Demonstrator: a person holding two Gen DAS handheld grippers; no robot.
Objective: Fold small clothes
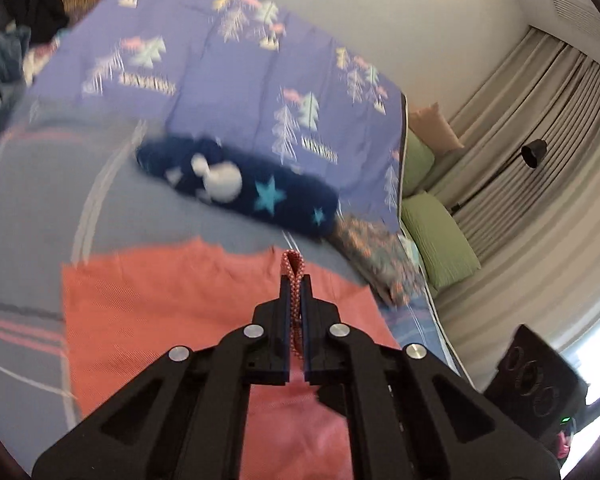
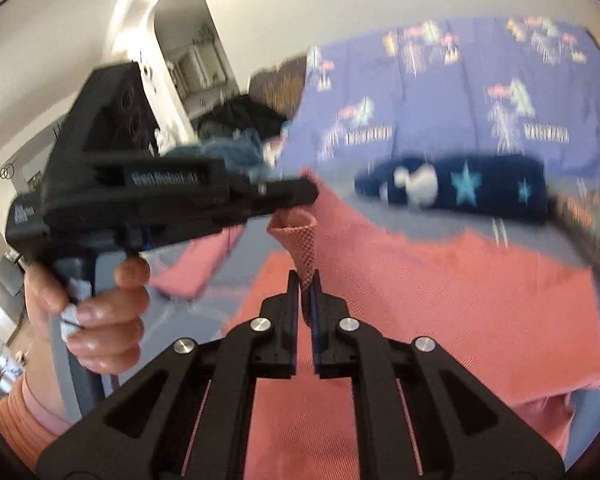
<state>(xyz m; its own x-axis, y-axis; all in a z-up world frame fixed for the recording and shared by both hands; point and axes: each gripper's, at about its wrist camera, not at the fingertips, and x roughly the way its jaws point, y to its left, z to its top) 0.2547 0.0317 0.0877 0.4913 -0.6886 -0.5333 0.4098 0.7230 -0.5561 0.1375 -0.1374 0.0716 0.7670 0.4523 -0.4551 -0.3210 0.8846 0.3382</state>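
Now both grippers, left (image 1: pixel 296 280) and right (image 2: pixel 305 280), are pinching the coral cloth's (image 1: pixel 172 312) edge, lifting; next, carrying it toward twelve o'clock.

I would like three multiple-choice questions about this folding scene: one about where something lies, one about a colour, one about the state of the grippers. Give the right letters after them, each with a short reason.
1. Where does the dark blue item with stars lie relative to the coral garment?
A. Beyond it, toward the purple blanket
B. Under it
C. Inside the left gripper

2. What colour are the pillows at the edge of the bed?
A. Red
B. Green
C. Black

3. What are the two grippers doing?
A. Both open, holding nothing
B. Only the right one holds cloth
C. Each is shut on a fold of the coral garment

Answers:
1 A: it rests past the garment's far edge, before the purple blanket.
2 B: both look light green.
3 C: coral fabric sticks out between the fingers of the left gripper and of the right gripper.
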